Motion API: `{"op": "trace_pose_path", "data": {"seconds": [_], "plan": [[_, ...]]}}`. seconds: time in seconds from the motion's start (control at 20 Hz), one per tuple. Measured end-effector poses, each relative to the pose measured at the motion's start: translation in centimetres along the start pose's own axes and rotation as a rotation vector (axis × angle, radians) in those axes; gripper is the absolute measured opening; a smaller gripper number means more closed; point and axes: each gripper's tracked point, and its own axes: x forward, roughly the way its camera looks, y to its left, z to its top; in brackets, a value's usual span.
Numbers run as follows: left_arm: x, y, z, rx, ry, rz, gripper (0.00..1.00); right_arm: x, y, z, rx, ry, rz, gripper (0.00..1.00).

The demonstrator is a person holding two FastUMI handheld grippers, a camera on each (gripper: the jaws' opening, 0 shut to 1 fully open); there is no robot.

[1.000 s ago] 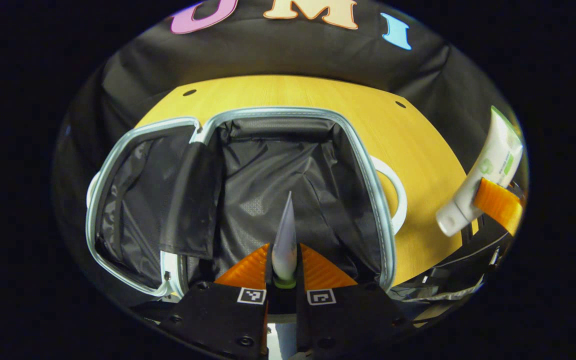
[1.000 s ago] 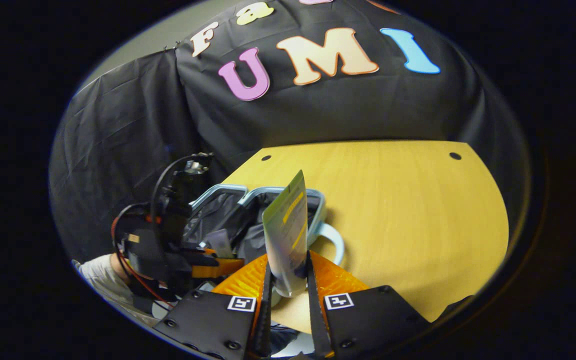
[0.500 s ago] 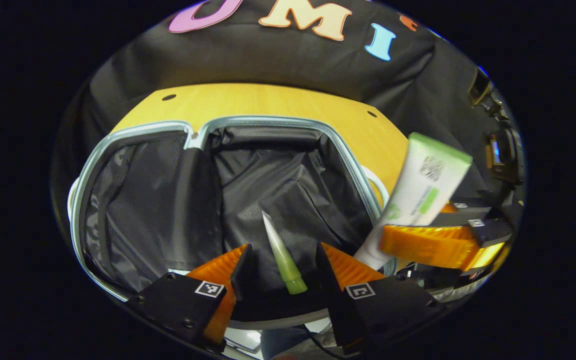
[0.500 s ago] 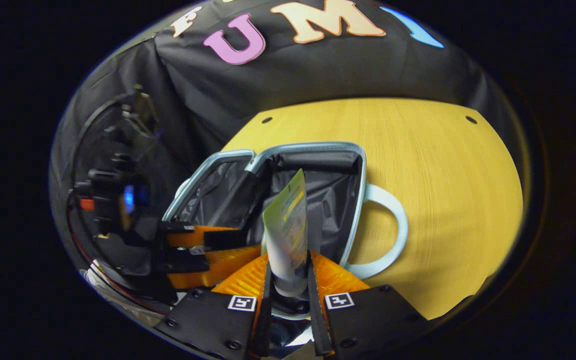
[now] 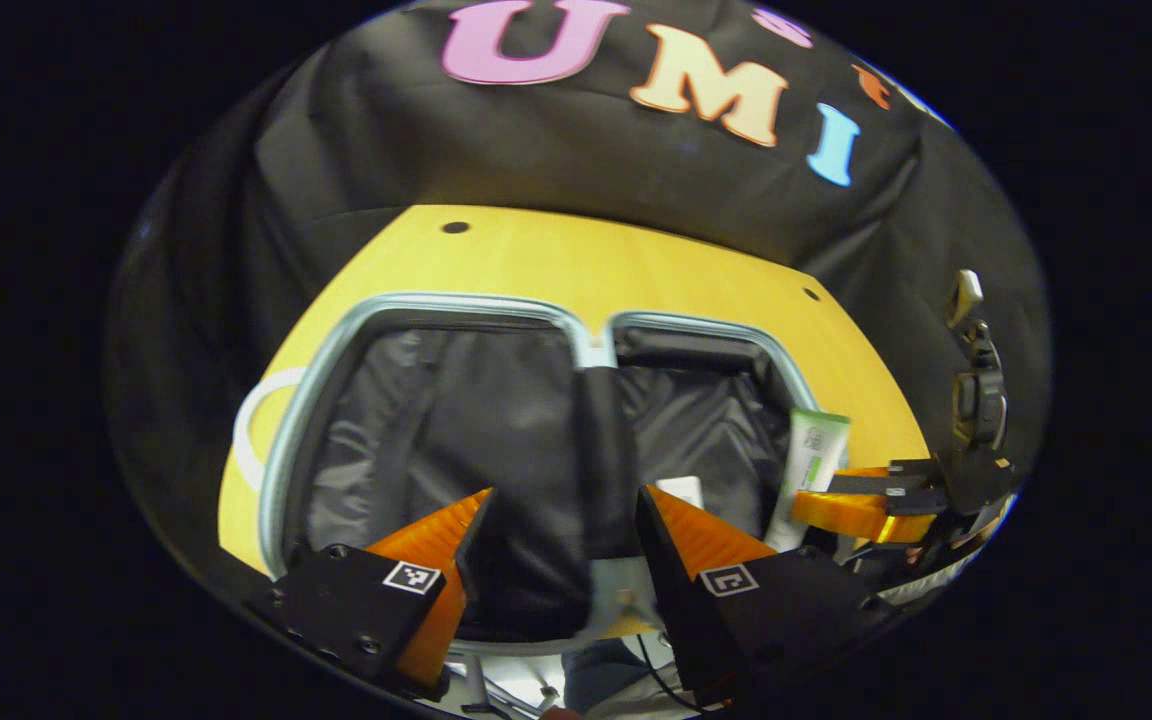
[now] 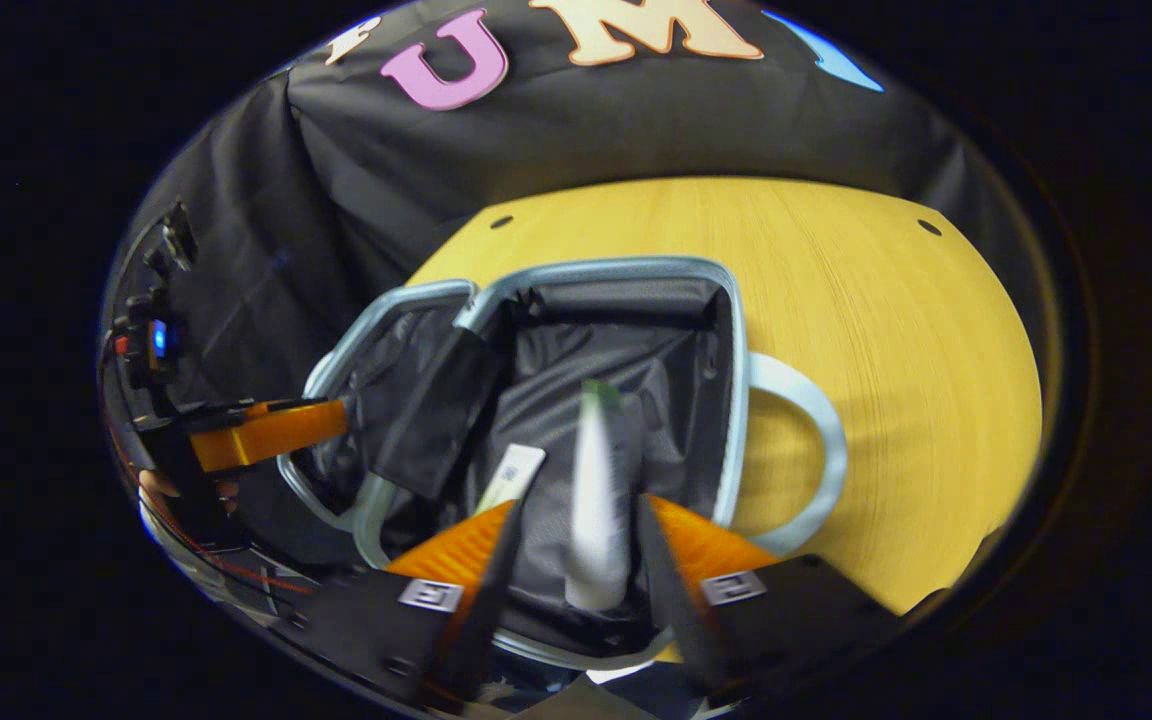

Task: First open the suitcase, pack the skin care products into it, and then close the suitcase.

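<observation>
The suitcase (image 5: 456, 300) lies open on the table, pale rim around black lining, both halves showing. My left gripper (image 5: 564, 492) stands open over the hinge area with nothing between its fingers. In the right gripper view the suitcase (image 6: 626, 268) is below my right gripper (image 6: 579, 502), which is open. A white tube with a green end (image 6: 598, 470) stands blurred between its fingers, over the right half. A second white tube (image 6: 511, 478) lies on the lining beside it. The left gripper view shows the green-ended tube (image 5: 814, 455) next to the right gripper (image 5: 861, 505), and the other tube (image 5: 681, 492).
The yellow wooden table (image 6: 886, 320) has bare room right of the suitcase. A white loop handle (image 6: 826, 450) sticks out of the suitcase's right side, another handle (image 5: 251, 430) out of the left side. The left gripper (image 6: 266, 430) hangs by the left half.
My left gripper has opened and dropped its tube into the suitcase, then swung left. My right gripper has moved over the suitcase and opened; its tube has slipped lower between the fingers.
</observation>
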Motion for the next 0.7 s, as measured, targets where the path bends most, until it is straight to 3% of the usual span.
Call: {"op": "trace_pose_path", "data": {"seconds": [0.1,0.25,0.3,0.35,0.4,0.45,0.5,0.55,0.6,0.7], "plan": [[-0.7,3.5,1.1,-0.063,-0.027,0.042,0.79,-0.6,0.9,2.0,-0.032,-0.066,0.02,0.99],[-1.5,9.2,2.8,-0.127,-0.071,0.125,0.84,-1.5,1.7,4.5,-0.07,-0.143,0.026,0.98],[-1.7,10.9,3.2,-0.136,-0.079,0.146,0.88,-1.7,1.7,5.2,-0.076,-0.161,0.022,0.92],[-1.8,12.9,3.6,-0.145,-0.08,0.174,0.92,-1.7,1.5,5.6,-0.079,-0.175,0.013,0.98],[-2.0,14.8,3.9,-0.153,-0.077,0.202,0.87,-1.8,1.2,6.0,-0.078,-0.189,0.0,0.98],[-2.1,16.7,4.1,-0.163,-0.076,0.228,0.87,-1.6,0.6,6.1,-0.08,-0.196,-0.027,0.92],[-1.6,18.1,4.1,-0.173,-0.076,0.249,0.88,-1.6,-0.2,6.0,-0.079,-0.197,-0.053,0.98],[-1.2,19.5,4.3,-0.185,-0.071,0.263,0.87,-1.7,-0.5,5.8,-0.074,-0.198,-0.07,0.92],[-0.8,20.4,4.1,-0.2,-0.055,0.257,0.88,-1.8,-0.9,5.5,-0.065,-0.198,-0.084,0.98],[0.4,22.0,3.2,-0.229,-0.011,0.25,0.87,-2.1,-1.3,5.3,-0.052,-0.202,-0.105,0.98]]}}
